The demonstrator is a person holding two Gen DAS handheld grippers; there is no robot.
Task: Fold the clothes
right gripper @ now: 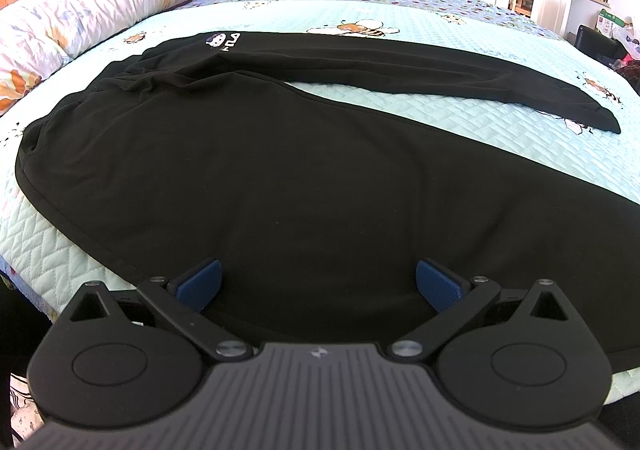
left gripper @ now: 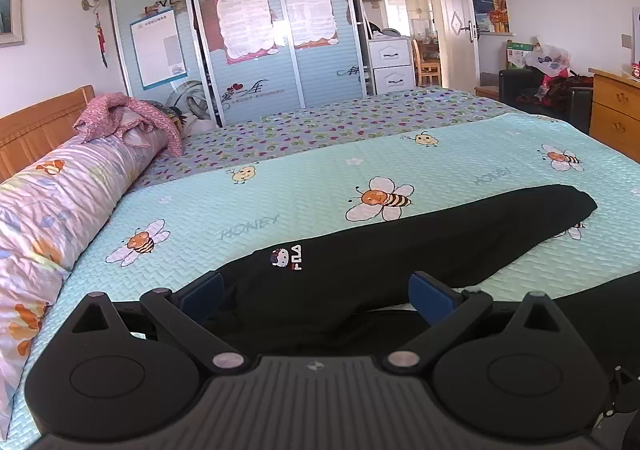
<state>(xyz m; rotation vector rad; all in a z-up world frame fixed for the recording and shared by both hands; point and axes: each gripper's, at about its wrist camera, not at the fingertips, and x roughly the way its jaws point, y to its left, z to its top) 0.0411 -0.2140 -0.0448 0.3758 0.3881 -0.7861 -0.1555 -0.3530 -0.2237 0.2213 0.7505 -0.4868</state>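
A pair of black trousers point(right gripper: 304, 170) lies spread on the light-green bee-print bedspread point(right gripper: 460, 106), waistband to the left and both legs running to the right. A small white logo point(right gripper: 222, 40) marks the far leg. My right gripper point(right gripper: 318, 282) is open low over the near leg, blue pads point(right gripper: 200, 282) wide apart with cloth showing between them. In the left wrist view the same trousers point(left gripper: 400, 250) stretch away to the right, their logo point(left gripper: 286, 259) showing. My left gripper point(left gripper: 316, 296) is open just above the waist end, nothing pinched between its fingers.
A long floral bolster point(left gripper: 68, 202) lies along the wooden headboard point(left gripper: 40, 126) at the left, with pink clothes point(left gripper: 128, 116) piled on it. Sliding wardrobe doors point(left gripper: 248, 34) stand behind the bed. A wooden dresser point(left gripper: 616, 110) and a dark chair with bags point(left gripper: 548, 90) are at the right.
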